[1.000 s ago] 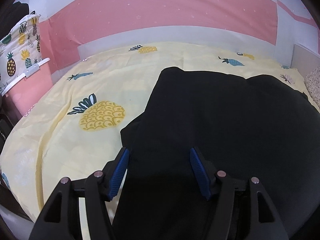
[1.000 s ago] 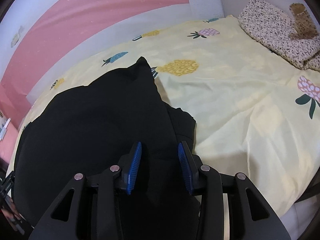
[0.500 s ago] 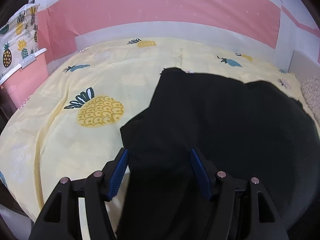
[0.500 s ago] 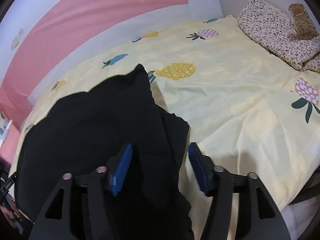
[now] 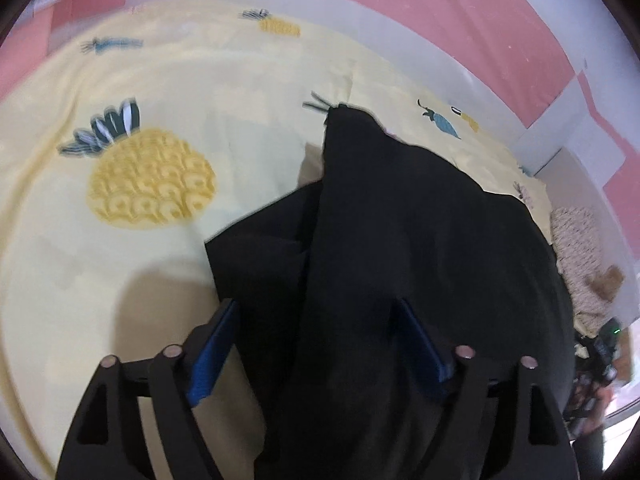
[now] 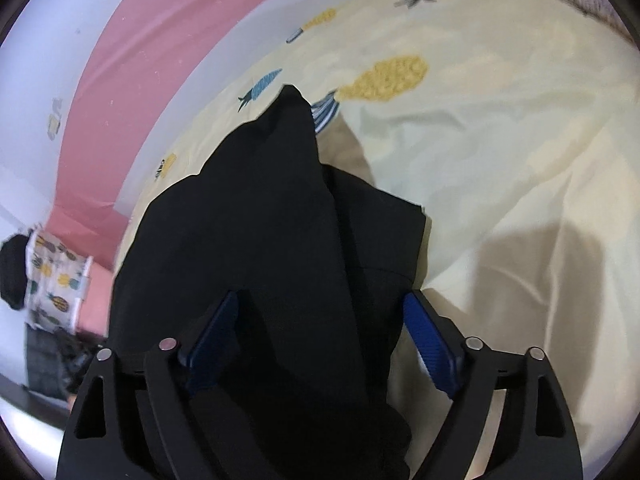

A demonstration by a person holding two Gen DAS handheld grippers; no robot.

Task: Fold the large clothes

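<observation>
A large black garment [image 5: 400, 220] lies on the yellow pineapple-print sheet [image 5: 120, 260], partly folded, with a narrower lower layer sticking out on its left side. My left gripper [image 5: 315, 303] hovers over its near left part. The jaws are opening, wide apart, with cloth between the blue pads [image 5: 212, 344] but not pressed. In the right wrist view the same garment [image 6: 260, 220] runs up to a pointed corner. My right gripper [image 6: 322, 296] is over its near right edge. Its jaws are opening too, and its pads [image 6: 428, 336] stand clear of the cloth.
A floral pillow [image 5: 580, 240] lies at the bed's far right. A pineapple-print fabric bin [image 6: 56, 280] stands off the bed's left end beside the pink and white wall [image 6: 160, 60]. Bare sheet [image 6: 500, 140] spreads right of the garment.
Both grippers' jaws have spread wider, the right one from nearly shut. Both views have tipped down, rolled, and drawn closer to the garment's near end.
</observation>
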